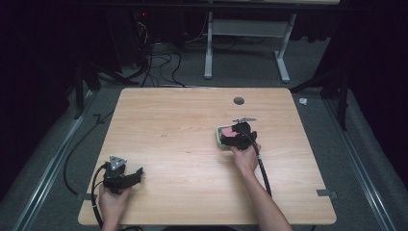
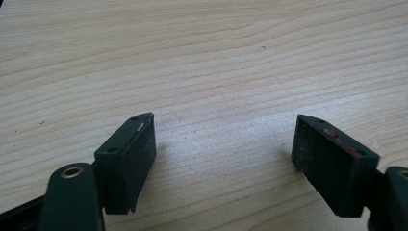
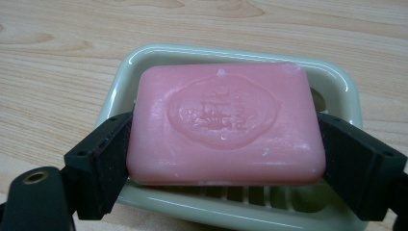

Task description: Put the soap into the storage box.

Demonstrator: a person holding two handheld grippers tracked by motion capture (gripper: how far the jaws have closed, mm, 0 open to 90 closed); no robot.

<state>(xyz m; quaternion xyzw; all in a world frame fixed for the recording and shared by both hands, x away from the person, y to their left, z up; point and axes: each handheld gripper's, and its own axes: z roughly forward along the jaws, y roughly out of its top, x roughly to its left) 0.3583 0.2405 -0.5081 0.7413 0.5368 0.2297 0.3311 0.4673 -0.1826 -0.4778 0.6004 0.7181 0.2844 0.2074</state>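
A pink bar of soap [image 3: 223,122] with an embossed oval stamp sits over a pale green soap dish [image 3: 130,62]. My right gripper [image 3: 223,159] is shut on the soap, one black jaw pressed against each short end. From above, that gripper [image 1: 240,131] covers most of the dish [image 1: 220,137] at the table's right of centre, with a sliver of pink soap [image 1: 230,138] showing. My left gripper [image 1: 126,177] rests near the front left corner, its jaws open over bare wood [image 2: 223,144] with nothing between them.
The wooden table [image 1: 183,125] has a round cable hole [image 1: 238,100] near its far edge. Grey tape tabs mark the front corners [image 1: 327,194]. Beyond the table are floor cables [image 1: 159,62] and a white desk frame [image 1: 248,29].
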